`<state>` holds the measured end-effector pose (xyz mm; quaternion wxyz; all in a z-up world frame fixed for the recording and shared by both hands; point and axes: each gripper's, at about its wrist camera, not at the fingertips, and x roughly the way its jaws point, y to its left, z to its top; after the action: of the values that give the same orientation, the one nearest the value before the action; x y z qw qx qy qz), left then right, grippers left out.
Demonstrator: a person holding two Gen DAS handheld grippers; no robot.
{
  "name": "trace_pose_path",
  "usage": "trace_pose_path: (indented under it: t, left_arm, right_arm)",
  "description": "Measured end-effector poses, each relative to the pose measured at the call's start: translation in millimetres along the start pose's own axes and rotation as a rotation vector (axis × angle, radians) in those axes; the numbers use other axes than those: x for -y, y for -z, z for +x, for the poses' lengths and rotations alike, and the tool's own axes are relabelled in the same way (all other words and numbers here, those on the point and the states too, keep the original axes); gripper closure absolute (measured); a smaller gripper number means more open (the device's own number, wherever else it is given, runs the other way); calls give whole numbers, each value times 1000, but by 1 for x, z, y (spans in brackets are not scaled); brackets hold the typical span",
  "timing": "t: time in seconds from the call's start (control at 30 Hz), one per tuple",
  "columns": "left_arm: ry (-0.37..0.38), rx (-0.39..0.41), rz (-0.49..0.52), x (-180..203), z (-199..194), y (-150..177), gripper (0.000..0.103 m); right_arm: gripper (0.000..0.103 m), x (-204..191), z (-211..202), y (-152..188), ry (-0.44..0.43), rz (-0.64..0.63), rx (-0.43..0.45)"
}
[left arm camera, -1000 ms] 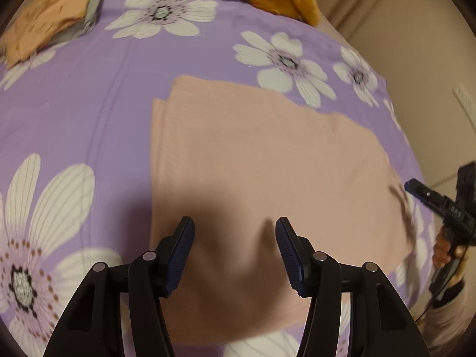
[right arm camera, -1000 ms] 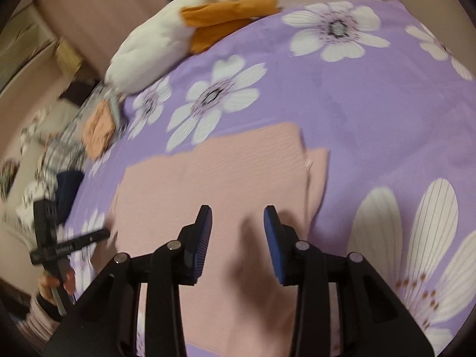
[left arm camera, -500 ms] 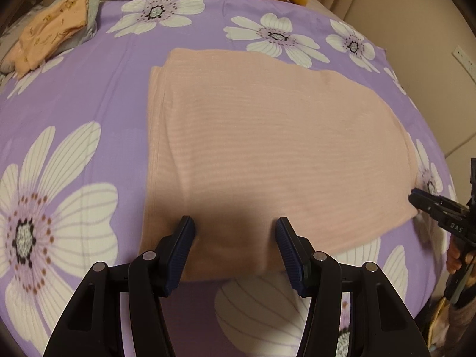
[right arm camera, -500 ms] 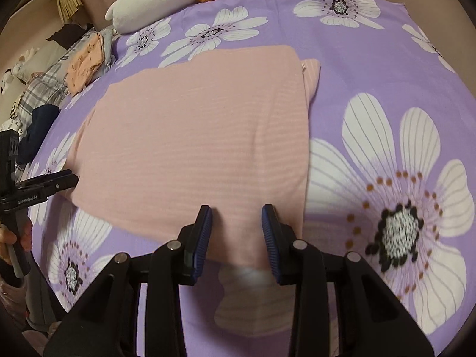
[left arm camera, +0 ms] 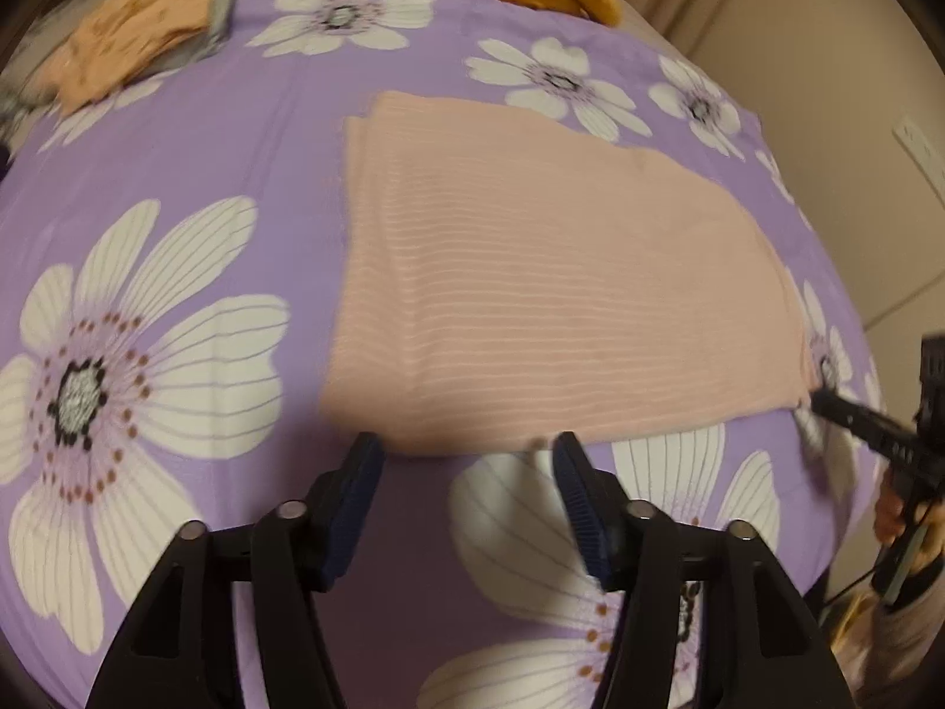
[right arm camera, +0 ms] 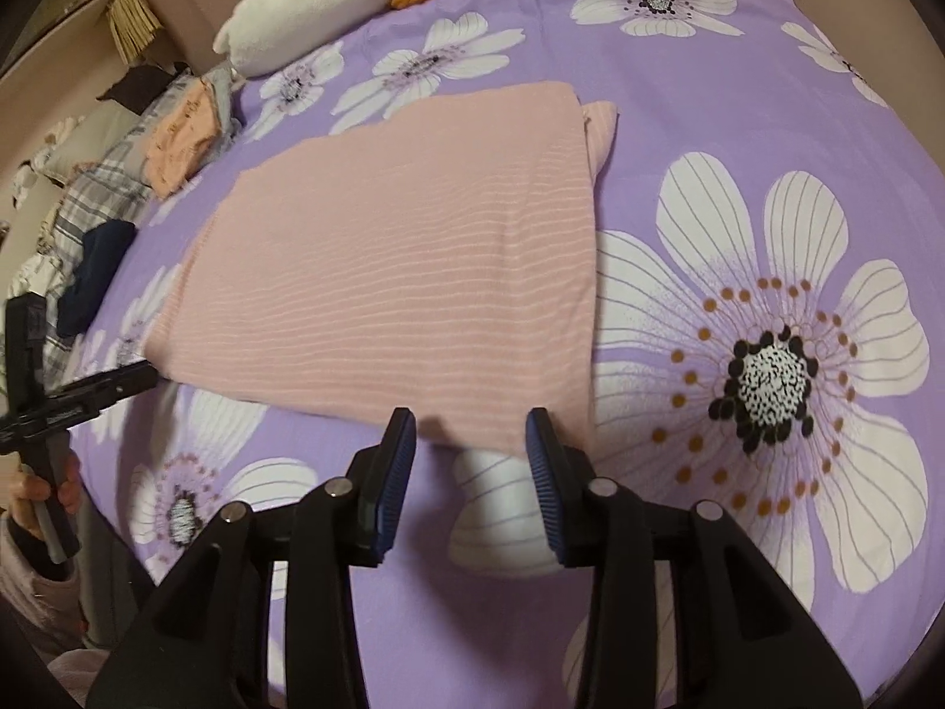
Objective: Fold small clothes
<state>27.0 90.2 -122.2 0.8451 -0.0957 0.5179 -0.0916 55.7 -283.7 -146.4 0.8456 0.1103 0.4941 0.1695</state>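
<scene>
Left wrist view: the left gripper (left arm camera: 466,455) sits at the bottom of the frame, its ribbed blue pads (left arm camera: 354,490) apart and just widened, nothing between them. A folded pink garment (left arm camera: 531,295), finely ribbed with pale cross lines, lies flat in the centre on a purple sheet (left arm camera: 236,136) printed with large white daisies. At the upper left lies a crumpled peach cloth (left arm camera: 130,41). In the right wrist view the right gripper (right arm camera: 469,443) also stands parted, its jaws just opened a little, empty, close to the garment's near edge. A white plush toy (right arm camera: 307,0) with orange parts lies at the top. No writing is legible.
</scene>
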Motion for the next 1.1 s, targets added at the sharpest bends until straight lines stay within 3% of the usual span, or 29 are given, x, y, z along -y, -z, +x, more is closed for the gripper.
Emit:
trace_pose_path:
  t: [0.23, 0.53, 0.77, 1.1]
  left_arm:
    - [74, 10, -164, -35, -3, -4, 32]
    - [298, 13, -320, -59, 21, -17, 32]
    - [408, 7, -335, -57, 42, -46, 32]
    - [462, 4, -311, -52, 69, -90, 32]
  right_arm:
    - [55, -10, -12, 1, -69, 16, 39]
    - [54, -37, 5, -16, -146, -16, 38]
    - [54, -55, 32, -29, -185, -34, 6]
    - [54, -68, 58, -57, -206, -52, -1]
